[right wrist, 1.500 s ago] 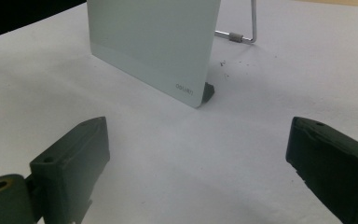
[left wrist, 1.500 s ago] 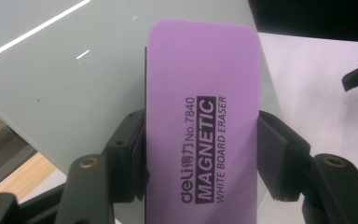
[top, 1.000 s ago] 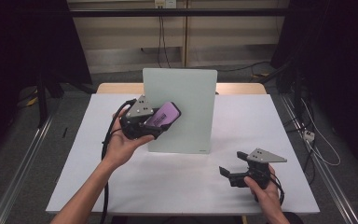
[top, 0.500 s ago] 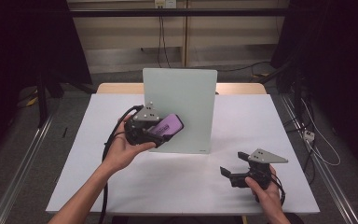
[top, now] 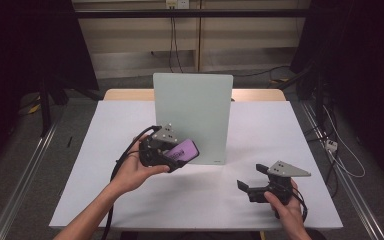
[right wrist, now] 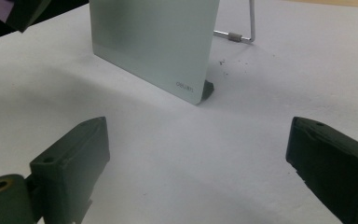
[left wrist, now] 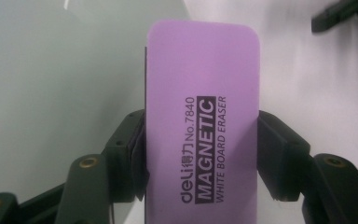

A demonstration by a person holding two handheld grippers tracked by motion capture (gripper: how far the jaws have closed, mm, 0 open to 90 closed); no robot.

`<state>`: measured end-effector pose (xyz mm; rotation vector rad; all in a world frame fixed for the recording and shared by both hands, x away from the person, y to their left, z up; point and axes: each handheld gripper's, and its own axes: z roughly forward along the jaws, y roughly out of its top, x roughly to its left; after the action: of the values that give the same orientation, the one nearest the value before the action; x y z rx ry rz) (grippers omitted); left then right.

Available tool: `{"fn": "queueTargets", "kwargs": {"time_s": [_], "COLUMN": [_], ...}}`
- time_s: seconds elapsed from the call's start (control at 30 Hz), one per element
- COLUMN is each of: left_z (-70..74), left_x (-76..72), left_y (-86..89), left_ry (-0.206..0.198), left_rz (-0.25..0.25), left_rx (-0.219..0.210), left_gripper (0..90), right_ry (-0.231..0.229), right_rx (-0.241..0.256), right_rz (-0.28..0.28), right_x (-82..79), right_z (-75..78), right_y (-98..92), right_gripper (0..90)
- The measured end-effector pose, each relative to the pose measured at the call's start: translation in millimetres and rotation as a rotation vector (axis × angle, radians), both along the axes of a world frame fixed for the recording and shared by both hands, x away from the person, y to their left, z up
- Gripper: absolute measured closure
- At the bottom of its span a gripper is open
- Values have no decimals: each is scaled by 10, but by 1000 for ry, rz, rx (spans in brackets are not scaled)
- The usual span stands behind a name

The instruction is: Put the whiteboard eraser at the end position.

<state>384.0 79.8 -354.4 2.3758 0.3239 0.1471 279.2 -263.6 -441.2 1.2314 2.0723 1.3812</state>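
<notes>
- The left tool point(top: 172, 152) pinches a purple eraser point(top: 182, 150) between its two black jaws, which press on its long sides; it is held above the counter point(top: 105, 130), near the middle, just in front of the lower left part of the whiteboard point(top: 192, 115).
- In the left gripper view the eraser point(left wrist: 200, 135) stands lengthwise between the jaws and its flat purple face looks at the camera.
- On this face dark letters run along its length: "deli" with two Chinese characters, then "No.7840", then the big word "MAGNETIC" in purple on a dark bar, and under it the small words "WHITE BOARD ERASER".
- The whiteboard is a pale green-grey panel with rounded corners; it stands upright in the middle of the counter, nearer to the far edge.
- In the right gripper view the whiteboard point(right wrist: 154, 42) carries a small grey "deli" mark at its lower corner, a dark foot point(right wrist: 208, 89) sits under this corner, and a thin metal wire stand point(right wrist: 242, 28) shows behind it.
- The right tool point(top: 252, 181) is spread wide with nothing between the jaws; it is low over the counter near the front right corner, well apart from the eraser, and it points to the whiteboard.
- The counter has a white surface.
</notes>
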Motion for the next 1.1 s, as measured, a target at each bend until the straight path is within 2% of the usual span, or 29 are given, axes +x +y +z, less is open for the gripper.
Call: {"fn": "queueTargets", "kwargs": {"time_s": [0.03,0.1,0.4,0.73,0.83,0.9,0.93,0.97,1.07,1.1], "left_z": [-22,-49,-243,-309,-377,-415,-425,-444,-489,-514], "left_x": [-8,-26,-107,-158,-191,-231,-242,-257,-260,-254], "left_y": [-22,-69,-248,-304,-365,-416,-434,-449,-485,-501], "left_ry": [3,-19,41,73,116,99,106,115,121,126], "left_rz": [0,-2,-69,-105,-145,-158,-169,-172,-172,-174], "left_rx": [12,32,79,103,103,140,155,149,164,181], "left_gripper": [408,407,407,407,406,407,407,406,406,406], "right_ry": [1,3,-1,1,1,-1,-2,-3,-5,-4], "right_rx": [1,5,6,4,7,3,2,1,3,3], "right_rz": [0,-2,7,9,7,10,12,13,14,12], "right_x": [4,12,24,24,22,21,16,10,6,8], "right_z": [-1,-5,3,9,13,13,14,17,16,15], "right_y": [-1,-5,4,15,12,14,17,19,16,14], "right_gripper": [59,59,59,60,59,59,59,60,60,60]}}
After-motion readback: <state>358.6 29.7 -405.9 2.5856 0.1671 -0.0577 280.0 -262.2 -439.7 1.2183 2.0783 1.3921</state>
